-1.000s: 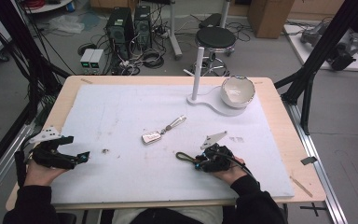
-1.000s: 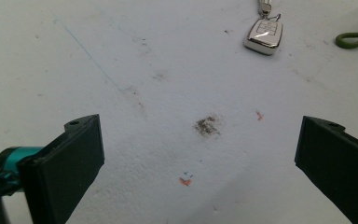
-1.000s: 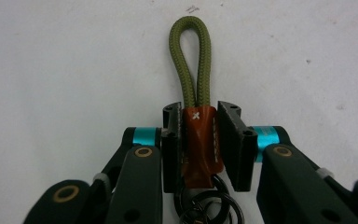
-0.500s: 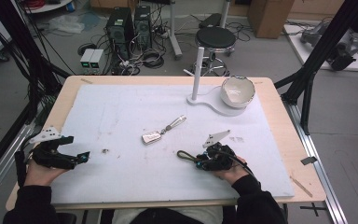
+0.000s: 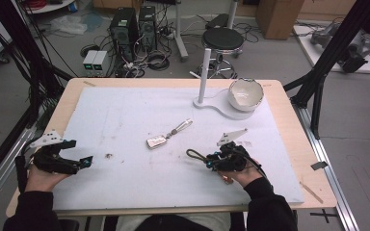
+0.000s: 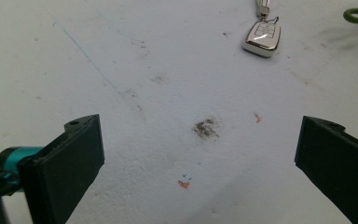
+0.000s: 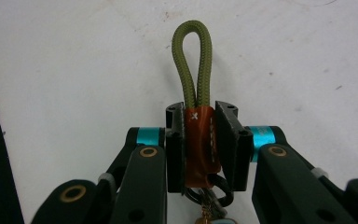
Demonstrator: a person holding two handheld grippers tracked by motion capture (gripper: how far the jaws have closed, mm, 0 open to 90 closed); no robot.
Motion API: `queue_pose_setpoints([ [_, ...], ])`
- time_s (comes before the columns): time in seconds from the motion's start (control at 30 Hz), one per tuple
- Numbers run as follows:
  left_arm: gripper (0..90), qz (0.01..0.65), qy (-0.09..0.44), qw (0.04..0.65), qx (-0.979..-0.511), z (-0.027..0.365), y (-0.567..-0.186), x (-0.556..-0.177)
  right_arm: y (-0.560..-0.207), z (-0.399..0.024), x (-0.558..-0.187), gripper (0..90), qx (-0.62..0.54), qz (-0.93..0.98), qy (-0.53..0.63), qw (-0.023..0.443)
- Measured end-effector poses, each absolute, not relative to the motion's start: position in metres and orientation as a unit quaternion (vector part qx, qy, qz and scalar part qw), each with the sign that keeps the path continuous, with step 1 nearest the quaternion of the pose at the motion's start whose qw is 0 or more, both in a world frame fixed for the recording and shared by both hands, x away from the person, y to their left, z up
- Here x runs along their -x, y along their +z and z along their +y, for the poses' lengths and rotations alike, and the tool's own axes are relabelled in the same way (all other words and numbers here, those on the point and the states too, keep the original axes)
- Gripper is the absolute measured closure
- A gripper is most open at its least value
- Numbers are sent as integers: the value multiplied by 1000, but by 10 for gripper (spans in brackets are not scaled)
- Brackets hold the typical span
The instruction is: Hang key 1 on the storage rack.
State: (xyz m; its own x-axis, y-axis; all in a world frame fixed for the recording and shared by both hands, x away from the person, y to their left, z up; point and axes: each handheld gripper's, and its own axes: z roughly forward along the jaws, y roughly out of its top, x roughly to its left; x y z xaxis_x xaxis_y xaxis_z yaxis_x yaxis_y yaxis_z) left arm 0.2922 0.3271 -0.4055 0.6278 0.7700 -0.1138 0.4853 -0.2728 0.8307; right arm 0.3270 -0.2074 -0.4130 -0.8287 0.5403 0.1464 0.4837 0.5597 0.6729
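Observation:
My right gripper (image 5: 210, 160) sits at the near middle-right of the white mat (image 5: 125, 110), shut on a keyring strap. In the right gripper view its jaws press the brown leather sleeve (image 7: 199, 140), and the olive cord loop (image 7: 192, 56) sticks out past the tips. The same cord loop (image 5: 194, 154) lies to the left of the gripper, on the mat. A silver key fob (image 5: 156, 141) with a metal clip (image 5: 180, 127) lies mid-table, apart from both grippers. My left gripper (image 5: 83, 161) rests at the near left, open and holding nothing; key fob (image 6: 262, 37) lies far ahead of it.
A white bowl (image 5: 244, 94) sits on a white stand base (image 5: 219, 106) with an upright post (image 5: 204, 67) at the far right. A small dark stain (image 5: 109, 155) marks the mat near the left gripper. The wooden table edge (image 5: 289, 144) runs along the right.

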Motion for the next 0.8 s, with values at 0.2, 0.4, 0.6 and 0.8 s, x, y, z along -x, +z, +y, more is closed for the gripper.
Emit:
queue_pose_setpoints([
  [0.2,17,401,158,449,-783,326,-406,-292,-402,-209,-334,744,-301,871,386,47],
  [0.4,17,401,157,452,-781,326,-406,-292,-388,-210,-340,744,-298,863,405,56],
  [0.6,17,398,159,444,-787,325,-405,-292,-367,-209,-348,744,-295,863,406,64],
  [0.8,17,400,159,449,-783,325,-405,-292,-349,-208,-361,744,-292,864,405,63],
])
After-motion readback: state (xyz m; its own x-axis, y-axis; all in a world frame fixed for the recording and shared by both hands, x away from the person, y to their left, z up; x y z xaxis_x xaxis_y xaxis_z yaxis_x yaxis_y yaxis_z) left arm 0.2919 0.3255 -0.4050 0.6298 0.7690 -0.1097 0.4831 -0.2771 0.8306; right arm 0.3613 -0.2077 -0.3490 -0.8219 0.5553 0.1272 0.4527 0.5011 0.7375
